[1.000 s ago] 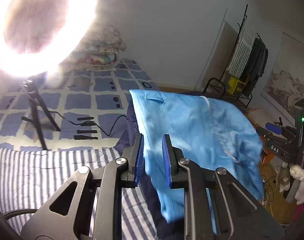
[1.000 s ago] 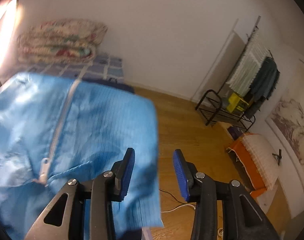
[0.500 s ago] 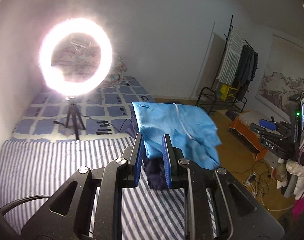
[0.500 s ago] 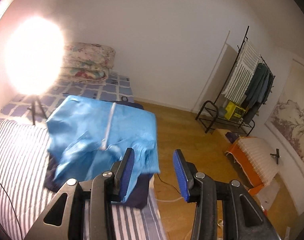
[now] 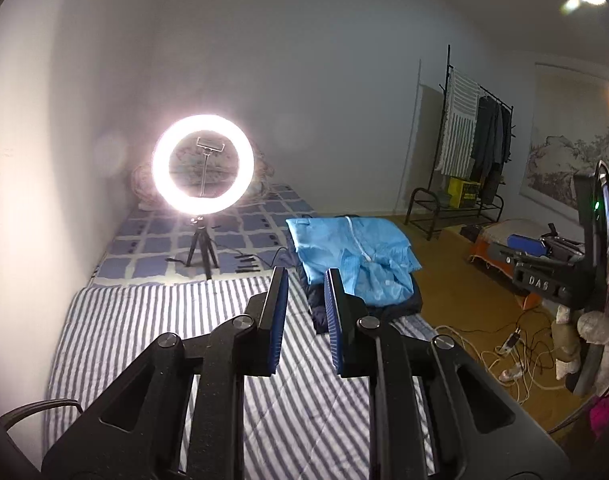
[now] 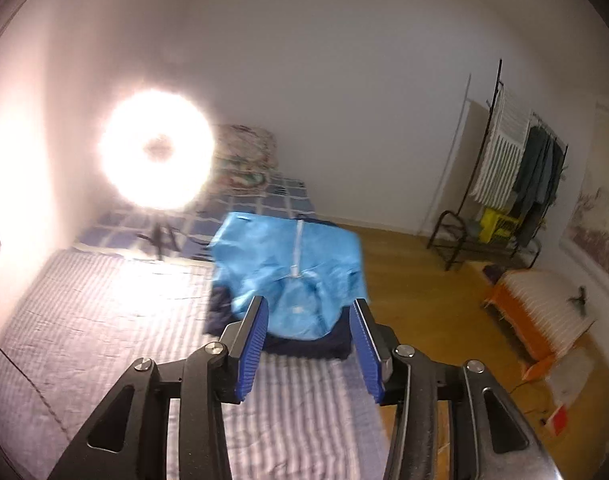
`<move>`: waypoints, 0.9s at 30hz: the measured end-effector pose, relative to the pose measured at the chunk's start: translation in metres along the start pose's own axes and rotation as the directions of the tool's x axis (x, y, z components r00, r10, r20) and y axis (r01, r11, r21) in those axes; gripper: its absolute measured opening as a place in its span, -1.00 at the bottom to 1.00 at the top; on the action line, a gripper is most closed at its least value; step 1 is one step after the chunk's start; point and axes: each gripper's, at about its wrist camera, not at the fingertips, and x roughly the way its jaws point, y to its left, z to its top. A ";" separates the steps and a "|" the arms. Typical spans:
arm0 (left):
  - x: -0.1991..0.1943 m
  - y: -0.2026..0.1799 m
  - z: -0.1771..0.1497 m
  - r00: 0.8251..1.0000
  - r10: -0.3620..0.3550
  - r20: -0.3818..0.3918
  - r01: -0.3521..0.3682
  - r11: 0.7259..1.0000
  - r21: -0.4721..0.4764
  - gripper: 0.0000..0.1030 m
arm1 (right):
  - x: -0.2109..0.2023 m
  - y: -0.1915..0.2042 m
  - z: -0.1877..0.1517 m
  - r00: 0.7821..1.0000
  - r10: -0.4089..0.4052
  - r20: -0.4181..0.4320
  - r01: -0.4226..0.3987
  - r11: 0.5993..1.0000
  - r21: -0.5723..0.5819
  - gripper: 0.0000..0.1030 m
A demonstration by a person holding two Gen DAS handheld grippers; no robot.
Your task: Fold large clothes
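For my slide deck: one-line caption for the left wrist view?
Empty left tool above the striped bed, facing a folded blue garment stacked on dark clothing.

txt: "DAS" – white letters | on: black right tool body – left wrist view

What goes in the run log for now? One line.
blue garment: folded, atop dark clothes on bed | left claw: empty | right claw: open, empty

One blue garment atop one dark folded garment; one ring light; one clothes rack; two grippers: left gripper, right gripper.
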 end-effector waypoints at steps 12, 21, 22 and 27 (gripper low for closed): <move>-0.053 -0.027 -0.074 0.999 0.006 -0.045 -0.004 0.999 0.040 -0.51 | -0.049 0.029 -0.089 0.998 0.005 0.061 -0.008 0.999 0.042 0.04; -0.058 -0.044 -0.107 0.999 0.004 -0.039 -0.001 0.997 0.077 0.27 | -0.046 0.028 -0.110 0.995 -0.046 0.083 0.040 0.996 0.078 0.43; -0.057 -0.043 -0.108 0.999 0.001 -0.043 0.002 0.998 0.068 0.38 | -0.042 0.028 -0.111 0.996 -0.040 0.074 0.034 0.996 0.083 0.44; -0.048 -0.036 -0.114 0.998 0.002 -0.056 0.001 0.999 0.051 0.62 | -0.033 0.035 -0.118 0.996 -0.064 0.068 0.059 0.995 0.075 0.75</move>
